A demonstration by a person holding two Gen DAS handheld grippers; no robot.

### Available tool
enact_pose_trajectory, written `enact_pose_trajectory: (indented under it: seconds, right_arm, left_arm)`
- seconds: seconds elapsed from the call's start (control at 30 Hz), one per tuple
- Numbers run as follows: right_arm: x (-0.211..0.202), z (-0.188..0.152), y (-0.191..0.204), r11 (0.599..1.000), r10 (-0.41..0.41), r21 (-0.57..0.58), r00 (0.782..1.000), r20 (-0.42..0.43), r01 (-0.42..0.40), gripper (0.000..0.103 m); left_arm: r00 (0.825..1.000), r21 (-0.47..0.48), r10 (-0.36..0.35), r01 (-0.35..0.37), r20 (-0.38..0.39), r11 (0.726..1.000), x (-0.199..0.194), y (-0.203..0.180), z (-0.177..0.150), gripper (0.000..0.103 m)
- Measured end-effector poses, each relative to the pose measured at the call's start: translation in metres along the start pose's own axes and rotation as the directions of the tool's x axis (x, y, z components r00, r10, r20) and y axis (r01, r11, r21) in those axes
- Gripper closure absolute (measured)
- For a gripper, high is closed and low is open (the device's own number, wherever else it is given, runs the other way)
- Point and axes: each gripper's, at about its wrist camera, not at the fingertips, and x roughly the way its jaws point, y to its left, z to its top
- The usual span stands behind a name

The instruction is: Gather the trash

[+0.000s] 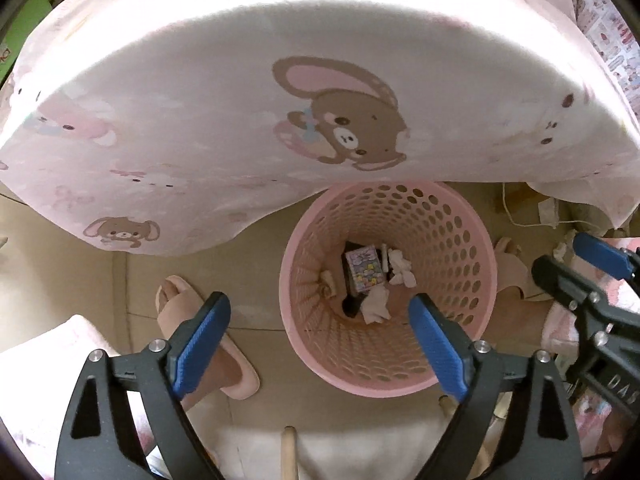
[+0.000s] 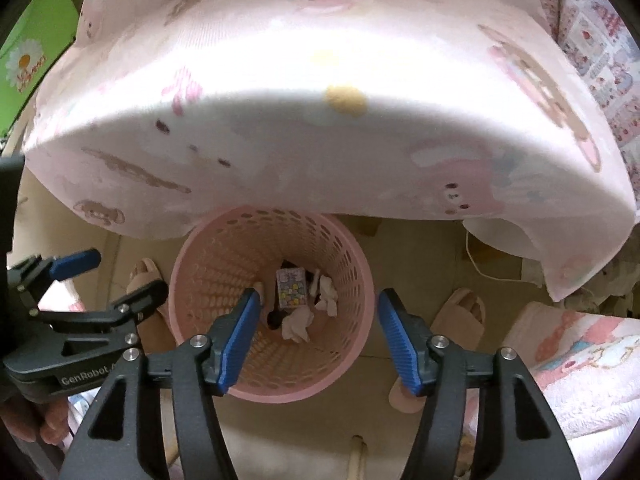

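A pink perforated trash basket (image 1: 472, 264) stands on the floor below both grippers; it also shows in the right wrist view (image 2: 208, 280). Inside lie a small pastel printed box (image 1: 363, 274) (image 2: 292, 289), crumpled white tissues (image 1: 401, 267) (image 2: 297, 323) and a dark item (image 1: 350, 305). My left gripper (image 1: 318, 322) is open and empty above the basket's near left rim. My right gripper (image 2: 316, 314) is open and empty above the basket's mouth. The right gripper also shows at the right edge of the left wrist view (image 1: 576, 264), and the left gripper at the left of the right wrist view (image 2: 116, 276).
A table covered with a pink bunny-print cloth (image 1: 200, 120) (image 2: 320, 140) overhangs the far side of the basket. The person's feet in pink slippers (image 1: 204, 336) (image 2: 456, 320) stand on either side of it. A white cable (image 2: 480, 264) lies on the floor at the right.
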Motion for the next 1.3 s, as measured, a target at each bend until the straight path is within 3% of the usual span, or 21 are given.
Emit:
enact_pose_trajectory:
  seconds: [0.17, 0.33, 0.5, 0.63, 0.7, 0.83, 0.97, 1.1, 1.3]
  right_arm:
    - [-0.018, -0.003, -0.002, 1.000, -0.006, 0.002, 0.999, 0.050, 0.006, 0.036]
    - [-0.053, -0.008, -0.005, 1.000, 0.004, 0.009, 0.990, 0.144, -0.005, 0.036]
    - [-0.096, -0.011, -0.001, 1.000, 0.011, -0.006, 0.961, 0.275, -0.009, 0.035]
    - [-0.127, -0.018, 0.000, 0.999, 0.036, -0.004, 0.925, 0.379, -0.038, 0.031]
    - [-0.134, -0.019, 0.001, 0.999, 0.038, -0.008, 0.915, 0.403, -0.038, 0.030]
    - [-0.142, -0.022, -0.001, 1.000, -0.010, 0.019, 0.883, 0.470, 0.001, 0.017]
    - [-0.136, -0.022, -0.005, 0.998, -0.068, 0.041, 0.880, 0.469, 0.055, 0.017]
    - [-0.127, -0.021, -0.012, 0.997, -0.067, 0.065, 0.891, 0.449, 0.042, 0.017]
    - [-0.121, -0.022, -0.013, 0.997, -0.070, 0.072, 0.896, 0.438, 0.042, 0.017]
  left_arm:
    - [0.999, -0.031, -0.009, 0.010, 0.038, 0.999, -0.015, 0.008, -0.002, 0.013]
    - [0.987, -0.013, 0.025, -0.023, 0.162, 1.000, -0.058, 0.013, -0.008, 0.013]
    - [0.951, -0.025, 0.029, -0.023, 0.308, 0.999, -0.107, 0.022, -0.013, 0.013]
    - [0.909, -0.069, 0.033, -0.005, 0.416, 0.998, -0.141, 0.035, -0.020, 0.012]
    - [0.885, -0.092, 0.034, 0.010, 0.465, 0.996, -0.153, 0.041, -0.025, 0.004]
    - [0.844, -0.135, 0.058, 0.017, 0.533, 0.991, -0.160, 0.051, -0.032, 0.001]
    - [0.855, -0.153, 0.077, 0.004, 0.513, 0.988, -0.147, 0.059, -0.031, 0.001]
    - [0.851, -0.134, 0.132, -0.074, 0.508, 0.988, -0.137, 0.049, -0.034, 0.001]
    - [0.849, -0.122, 0.130, -0.078, 0.511, 0.989, -0.133, 0.044, -0.039, 0.001]
